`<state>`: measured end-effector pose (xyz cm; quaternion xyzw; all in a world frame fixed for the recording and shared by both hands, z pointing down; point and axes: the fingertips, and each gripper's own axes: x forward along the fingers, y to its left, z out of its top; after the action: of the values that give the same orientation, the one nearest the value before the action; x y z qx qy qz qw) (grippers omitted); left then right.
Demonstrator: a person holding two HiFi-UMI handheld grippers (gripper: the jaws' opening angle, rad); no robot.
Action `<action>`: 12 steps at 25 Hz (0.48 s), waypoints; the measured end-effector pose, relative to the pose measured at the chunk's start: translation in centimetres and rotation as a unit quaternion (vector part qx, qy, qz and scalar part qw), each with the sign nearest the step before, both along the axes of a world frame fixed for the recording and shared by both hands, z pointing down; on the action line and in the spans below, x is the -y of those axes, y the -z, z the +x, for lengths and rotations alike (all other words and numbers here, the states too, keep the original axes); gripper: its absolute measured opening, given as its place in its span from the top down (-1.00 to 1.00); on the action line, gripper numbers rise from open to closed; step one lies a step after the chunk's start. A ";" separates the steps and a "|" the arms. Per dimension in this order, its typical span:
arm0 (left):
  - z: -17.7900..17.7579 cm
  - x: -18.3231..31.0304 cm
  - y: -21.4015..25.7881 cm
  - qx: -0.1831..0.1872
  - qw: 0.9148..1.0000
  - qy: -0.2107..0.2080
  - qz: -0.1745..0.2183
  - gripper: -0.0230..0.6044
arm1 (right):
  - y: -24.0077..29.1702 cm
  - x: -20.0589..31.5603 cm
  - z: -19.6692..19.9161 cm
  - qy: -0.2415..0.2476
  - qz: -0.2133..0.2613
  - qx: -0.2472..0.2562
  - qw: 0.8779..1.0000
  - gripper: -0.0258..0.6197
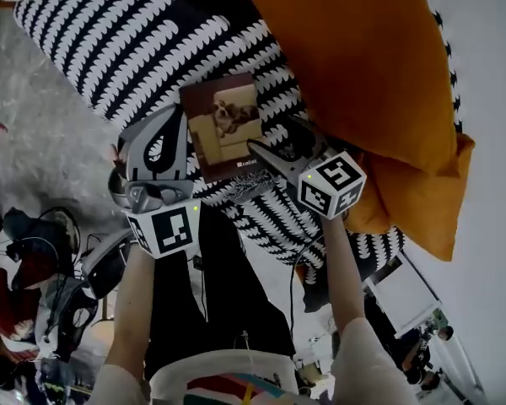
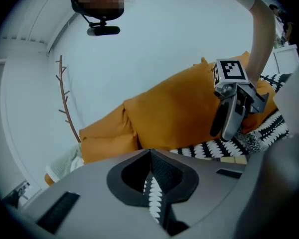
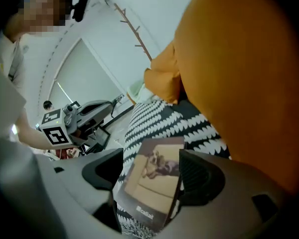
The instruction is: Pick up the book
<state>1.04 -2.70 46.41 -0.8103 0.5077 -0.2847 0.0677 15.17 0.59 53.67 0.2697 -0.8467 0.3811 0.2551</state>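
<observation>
The book (image 1: 223, 125), its cover a dog on a sofa, lies flat on a black-and-white patterned cushion (image 1: 135, 40). My right gripper (image 1: 251, 169) is open at the book's near right corner. In the right gripper view the book (image 3: 157, 180) lies between the spread jaws of the right gripper (image 3: 149, 168), its right edge against the right jaw. My left gripper (image 1: 170, 118) hovers just left of the book, its jaws shut with nothing in them. The left gripper view shows the left gripper (image 2: 150, 156) closed tip to tip above the cushion, with the right gripper (image 2: 234, 108) off to its right.
A big orange cushion (image 1: 363, 66) rests on the patterned one, right behind the book. Grey floor (image 1: 42, 133) lies to the left, with bags and cables (image 1: 42, 268) near my feet. A bare branch-like stand (image 2: 65, 98) stands against the white wall.
</observation>
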 end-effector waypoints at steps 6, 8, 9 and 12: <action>0.4 -3.8 -13.3 0.024 0.995 -0.008 -0.096 0.91 | -11.5 -1.9 1.8 0.027 -0.145 0.016 0.989 -0.18; 0.6 -5.3 -14.6 0.021 0.993 -0.013 -0.120 0.91 | -12.1 -2.5 1.7 0.033 -0.180 0.019 0.983 -0.18; 0.6 -6.0 -14.6 0.018 0.992 -0.014 -0.128 0.91 | -11.7 -2.8 1.5 0.038 -0.189 0.018 0.981 -0.18; 0.5 -7.3 -14.6 0.014 0.989 -0.023 -0.148 0.91 | -10.3 -3.2 0.8 0.051 -0.200 0.015 0.978 -0.18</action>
<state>1.52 4.60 60.98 -0.8187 0.4402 -0.3667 -0.0394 15.93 3.81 63.94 0.1638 -0.7695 0.5334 0.3106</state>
